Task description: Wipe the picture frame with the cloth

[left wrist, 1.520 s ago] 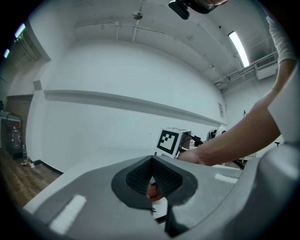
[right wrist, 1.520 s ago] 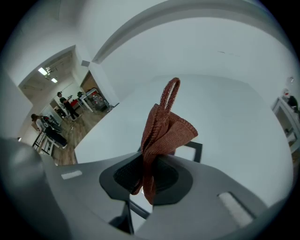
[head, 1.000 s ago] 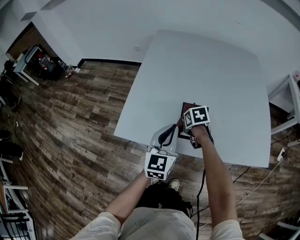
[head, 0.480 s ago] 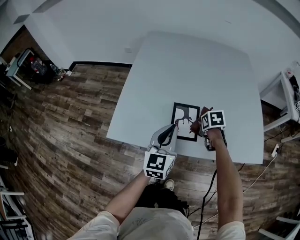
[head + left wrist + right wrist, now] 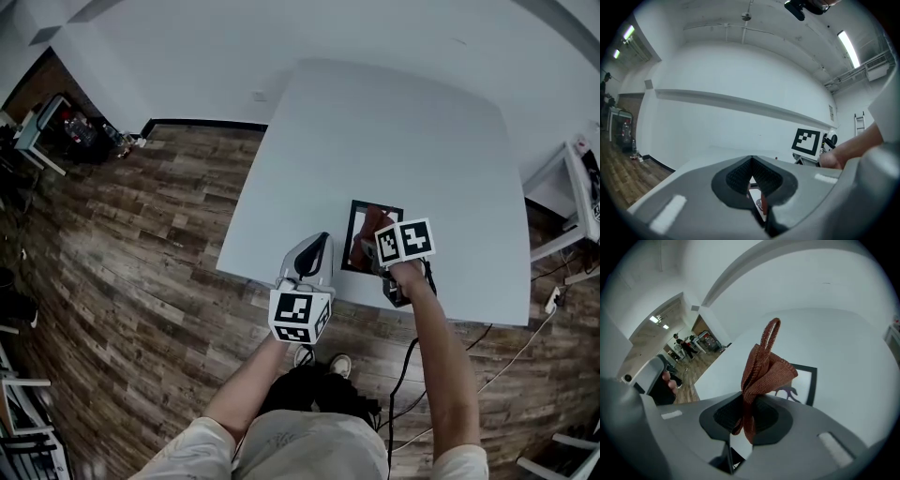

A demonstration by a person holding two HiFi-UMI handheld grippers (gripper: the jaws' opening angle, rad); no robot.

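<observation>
Picture frame (image 5: 352, 242) lies flat near the front edge of the bench (image 5: 309, 159). Right claw (image 5: 745, 416) is clenched on the rust cloth (image 5: 765, 366) over it. Left claw (image 5: 751, 183) seems closed and empty. To wipe well, press the cloth flat and sweep evenly across the glass.

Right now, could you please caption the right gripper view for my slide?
Right gripper clamps a rust-red ribbed cloth over a black-framed picture on the white table.

workroom: white table (image 5: 394, 131), plank floor (image 5: 141, 253), cluttered desk (image 5: 36, 136)
</observation>
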